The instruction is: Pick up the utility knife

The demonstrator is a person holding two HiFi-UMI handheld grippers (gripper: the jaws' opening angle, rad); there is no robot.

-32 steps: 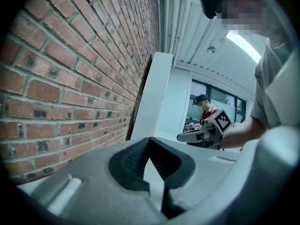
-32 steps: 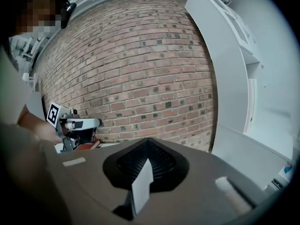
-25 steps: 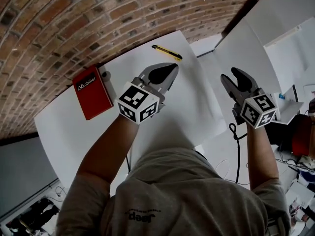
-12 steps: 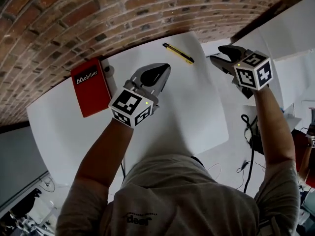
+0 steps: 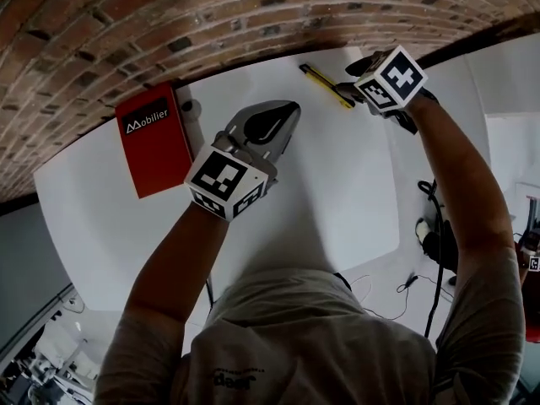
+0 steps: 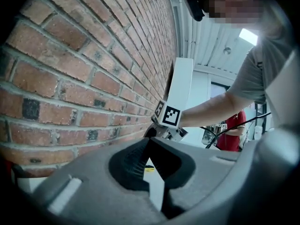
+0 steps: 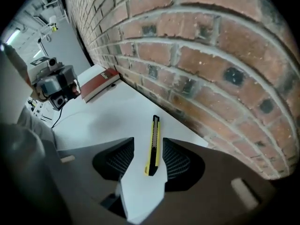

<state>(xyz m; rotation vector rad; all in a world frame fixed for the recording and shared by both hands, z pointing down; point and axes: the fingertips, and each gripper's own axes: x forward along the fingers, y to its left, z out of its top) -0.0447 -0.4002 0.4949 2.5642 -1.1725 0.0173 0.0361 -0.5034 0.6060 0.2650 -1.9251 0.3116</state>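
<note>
Head view: the yellow utility knife (image 5: 325,85) lies flat near the far edge of the white tabletop (image 5: 337,192), close under the brick wall (image 5: 169,24). The right hand-held gripper (image 5: 353,81) tips down over the knife's near end, apparently to straddle it. The left hand-held gripper (image 5: 283,123) hovers mid-table near a red box (image 5: 156,137), seemingly idle

Left gripper view: its jaw tips meet on nothing

Right gripper view: the jaws stand apart and are closing, one on either side of the knife (image 7: 152,144), lined up along its length so the pads can pinch its narrow sides; neither pad touches it yet
</note>
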